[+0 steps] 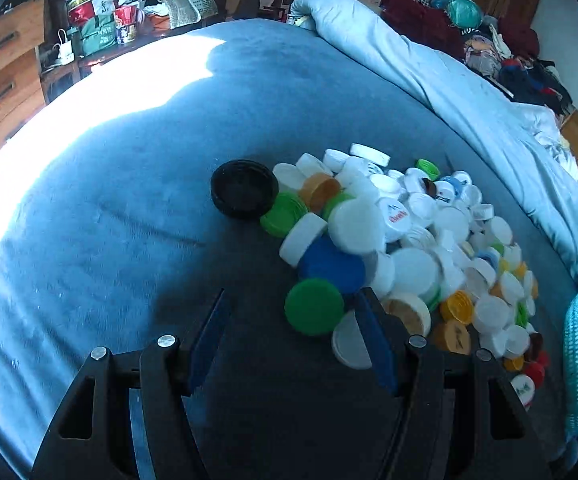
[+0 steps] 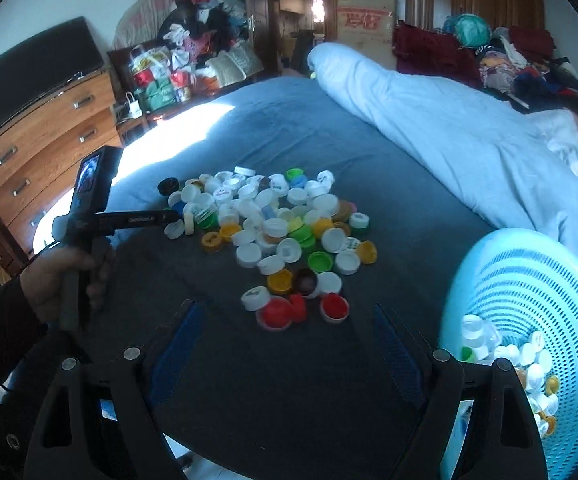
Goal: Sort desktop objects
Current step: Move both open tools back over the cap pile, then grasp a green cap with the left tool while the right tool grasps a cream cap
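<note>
Smooth plastic bottle caps ahead of the tongs lie on a matt, napped cloth bedcover; perforated glossy plastic basket right.

Red letters "KFC" stood on a white bag far back, red print on a white cap and big red signs on a cardboard box were too blurry to read

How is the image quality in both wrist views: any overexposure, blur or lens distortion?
Left wrist view: sunlight blows out the blue bedspread at left; the bottle caps stay sharp in shade. Right wrist view: a smaller sun patch, the light blue basket edge slightly smeared. Both views bend at the edges, fisheye-style, with dark corners.
</note>
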Tool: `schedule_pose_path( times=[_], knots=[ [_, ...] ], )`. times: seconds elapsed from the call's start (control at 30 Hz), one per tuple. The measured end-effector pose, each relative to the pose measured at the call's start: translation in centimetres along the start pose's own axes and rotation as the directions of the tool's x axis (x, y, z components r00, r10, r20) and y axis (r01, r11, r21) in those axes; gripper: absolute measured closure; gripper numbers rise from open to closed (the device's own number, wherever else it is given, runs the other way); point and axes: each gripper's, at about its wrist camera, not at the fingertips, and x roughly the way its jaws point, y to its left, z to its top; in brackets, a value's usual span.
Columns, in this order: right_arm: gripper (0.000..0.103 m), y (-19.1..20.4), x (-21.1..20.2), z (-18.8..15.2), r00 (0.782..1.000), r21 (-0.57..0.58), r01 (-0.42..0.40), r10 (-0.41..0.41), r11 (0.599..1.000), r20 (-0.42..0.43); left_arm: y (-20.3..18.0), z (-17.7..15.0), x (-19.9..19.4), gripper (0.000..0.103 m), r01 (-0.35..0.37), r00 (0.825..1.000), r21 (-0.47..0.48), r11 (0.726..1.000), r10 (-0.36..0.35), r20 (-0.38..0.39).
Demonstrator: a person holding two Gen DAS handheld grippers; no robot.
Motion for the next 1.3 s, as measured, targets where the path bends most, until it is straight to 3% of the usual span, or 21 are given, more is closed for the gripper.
schedule_pose_path(
  times=[0.03, 0.07, 0.17, 0.37, 0.5, 0.67, 0.83, 0.9, 0.97, 1.3],
  knots=[
    [0.014, 0.3, 0.4, 0.2, 1.000, -0.001, -0.010, 0.010, 1.000, -0.011, 0.0, 0.0, 0.0, 0.057, -0.015, 1.000, 0.009, 1.000, 0.015, 0.003],
    [0.018, 0.8, 0.8, 0.6, 1.000, -0.006, -0.021, 0.021, 1.000, -0.018, 0.3, 0.1, -0.1, 0.080, -0.011, 1.000, 0.010, 1.000, 0.011, 0.006],
    [0.030, 1.9, 1.8, 1.4, 0.999, -0.025, -0.040, 0.039, 0.999, -0.022, 1.9, -0.2, -1.4, 0.078, 0.034, 0.999, -0.042, 0.999, -0.034, 0.014],
    [0.049, 5.3, 7.5, 3.8, 0.980, -0.046, -0.193, 0.189, 0.980, -0.065, 4.7, -1.3, -3.2, 0.078, 0.008, 0.997, -0.087, 0.996, -0.001, 0.077],
    [0.050, 7.8, 12.0, 5.8, 0.975, -0.103, -0.217, 0.211, 0.971, -0.070, 5.9, -1.5, -2.4, 0.078, 0.013, 0.998, -0.113, 0.993, -0.006, 0.064],
    [0.050, 9.2, 17.7, 7.7, 0.964, -0.082, -0.236, 0.222, 0.968, -0.143, 5.7, -1.8, -1.9, 0.078, 0.009, 0.997, -0.100, 0.995, -0.001, 0.079],
    [0.050, 10.5, 21.1, 7.7, 0.968, -0.101, -0.186, 0.165, 0.977, -0.187, 5.8, -2.1, -1.8, 0.078, 0.023, 0.995, -0.094, 0.995, -0.014, 0.094],
    [0.053, 10.2, 21.8, 7.4, 0.969, -0.084, -0.180, 0.162, 0.980, -0.189, 5.9, -2.1, -1.7, 0.078, 0.027, 0.995, -0.093, 0.995, -0.018, 0.095],
    [0.067, 9.9, 22.0, 7.4, 0.968, -0.064, -0.182, 0.167, 0.981, -0.189, 5.8, -2.1, -1.7, 0.078, 0.027, 0.995, -0.092, 0.995, -0.018, 0.097],
    [0.067, 9.9, 15.9, 8.8, 0.974, -0.067, -0.204, 0.196, 0.977, -0.111, 5.8, -1.5, -3.0, 0.078, 0.060, 0.996, -0.126, 0.990, -0.050, 0.078]
  ],
)
